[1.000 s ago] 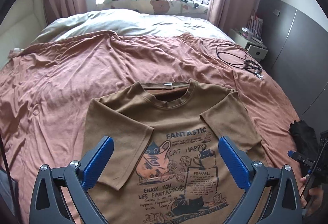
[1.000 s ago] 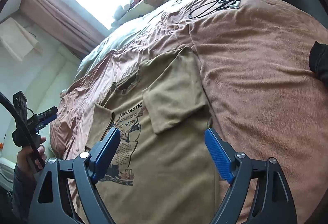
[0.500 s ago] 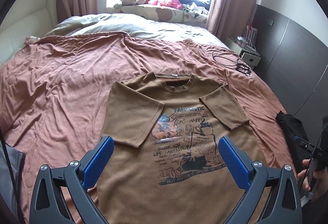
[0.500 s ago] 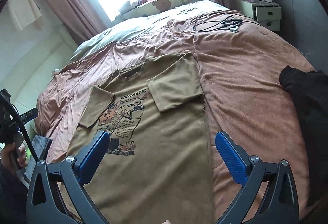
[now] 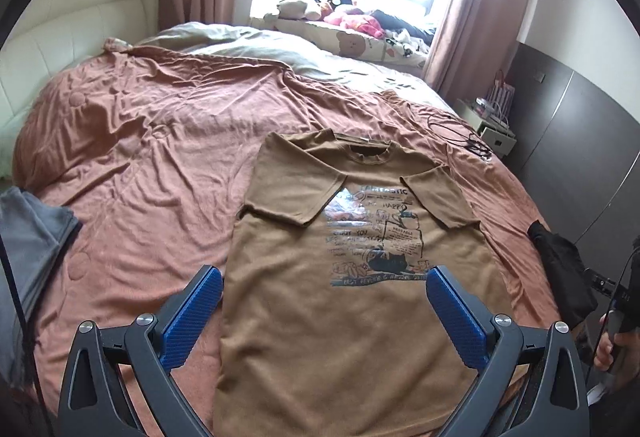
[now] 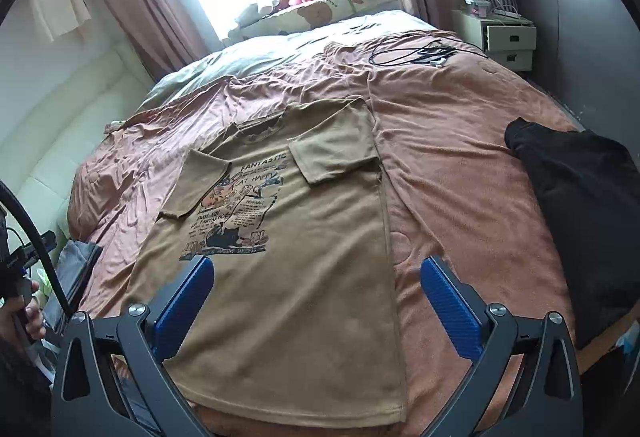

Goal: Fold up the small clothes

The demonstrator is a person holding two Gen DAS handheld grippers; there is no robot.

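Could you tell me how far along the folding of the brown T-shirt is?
Done: the brown T-shirt lies flat on the bed with both sleeves folded inward over the chest. In hand: nothing; the left tongs and right tongs are open above the hem. Left: folding the body lengthwise, then setting it aside.

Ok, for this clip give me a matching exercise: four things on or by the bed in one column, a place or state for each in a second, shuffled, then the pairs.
Things:
1. brown T-shirt
2. black garment
3. black cables
4. grey cloth

Places or states:
A. coiled on the bedspread near the nightstand
B. flat, print up, both sleeves folded inward
C. bunched at the bed's right edge
D. at the bed's left edge

Pairs: 1-B, 2-C, 3-A, 4-D
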